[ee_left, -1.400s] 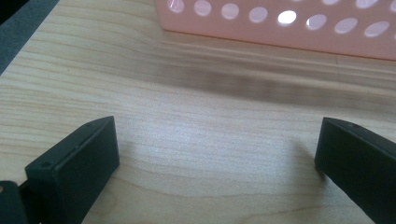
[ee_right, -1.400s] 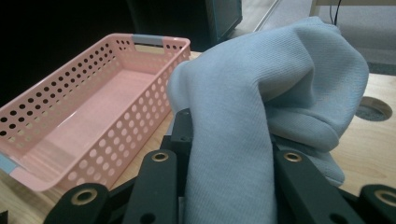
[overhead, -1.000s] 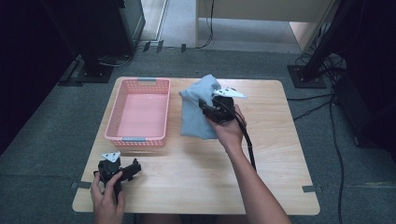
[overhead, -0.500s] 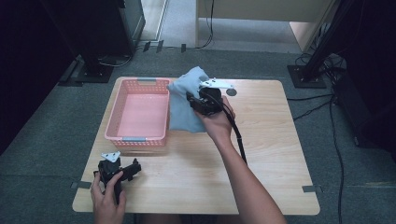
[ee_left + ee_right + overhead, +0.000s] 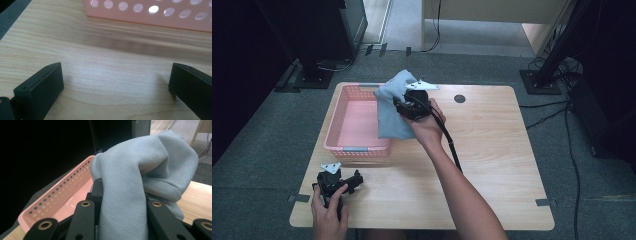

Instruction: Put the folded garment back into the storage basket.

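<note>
A light blue cloth (image 5: 391,112) is pinched by the right gripper (image 5: 411,106) over the pink basket's (image 5: 343,102) three o'clock rim. Release into the basket seems next. The left gripper (image 5: 337,182), jaws spread, is rested at seven o'clock.

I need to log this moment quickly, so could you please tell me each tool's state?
Left tool: open, holding nothing, above the table.
Right tool: shut on the blue cloth.

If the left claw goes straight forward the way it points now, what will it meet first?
Most likely the near wall of the pink basket. The left claw is open over bare table, and nothing lies between it and that wall, though the depth is hard to judge.
</note>
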{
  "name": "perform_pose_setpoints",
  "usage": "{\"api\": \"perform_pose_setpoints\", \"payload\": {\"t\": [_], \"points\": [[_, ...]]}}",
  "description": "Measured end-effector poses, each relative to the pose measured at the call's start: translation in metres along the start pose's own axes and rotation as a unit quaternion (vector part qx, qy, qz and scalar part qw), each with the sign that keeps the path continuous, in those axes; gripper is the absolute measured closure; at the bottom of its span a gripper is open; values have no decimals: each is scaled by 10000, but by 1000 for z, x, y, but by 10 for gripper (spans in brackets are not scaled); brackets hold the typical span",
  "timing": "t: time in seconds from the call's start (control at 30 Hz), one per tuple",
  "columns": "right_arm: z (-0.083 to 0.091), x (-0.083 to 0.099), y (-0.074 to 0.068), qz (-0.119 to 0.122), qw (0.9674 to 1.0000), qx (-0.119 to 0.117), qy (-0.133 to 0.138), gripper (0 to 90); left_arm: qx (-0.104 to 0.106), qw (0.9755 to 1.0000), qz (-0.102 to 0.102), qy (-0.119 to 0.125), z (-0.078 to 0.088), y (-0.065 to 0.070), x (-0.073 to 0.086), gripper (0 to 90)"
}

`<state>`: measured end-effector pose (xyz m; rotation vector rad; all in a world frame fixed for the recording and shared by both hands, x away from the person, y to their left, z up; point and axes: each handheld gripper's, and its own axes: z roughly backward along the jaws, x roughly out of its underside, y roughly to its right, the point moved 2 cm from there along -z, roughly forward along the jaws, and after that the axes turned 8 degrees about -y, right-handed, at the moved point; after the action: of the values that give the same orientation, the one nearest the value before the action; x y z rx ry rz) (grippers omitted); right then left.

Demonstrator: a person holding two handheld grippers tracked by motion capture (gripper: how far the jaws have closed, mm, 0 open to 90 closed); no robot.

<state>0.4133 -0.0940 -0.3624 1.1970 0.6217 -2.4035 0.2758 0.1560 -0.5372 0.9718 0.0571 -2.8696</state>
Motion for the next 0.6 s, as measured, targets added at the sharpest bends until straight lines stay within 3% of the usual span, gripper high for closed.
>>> {"api": "perform_pose_setpoints", "payload": {"t": [0.6], "points": [[-53, -2, -39, 150, 9996, -175, -160, 717, -50, 10000, 56, 3, 0, 3, 0, 0]]}}
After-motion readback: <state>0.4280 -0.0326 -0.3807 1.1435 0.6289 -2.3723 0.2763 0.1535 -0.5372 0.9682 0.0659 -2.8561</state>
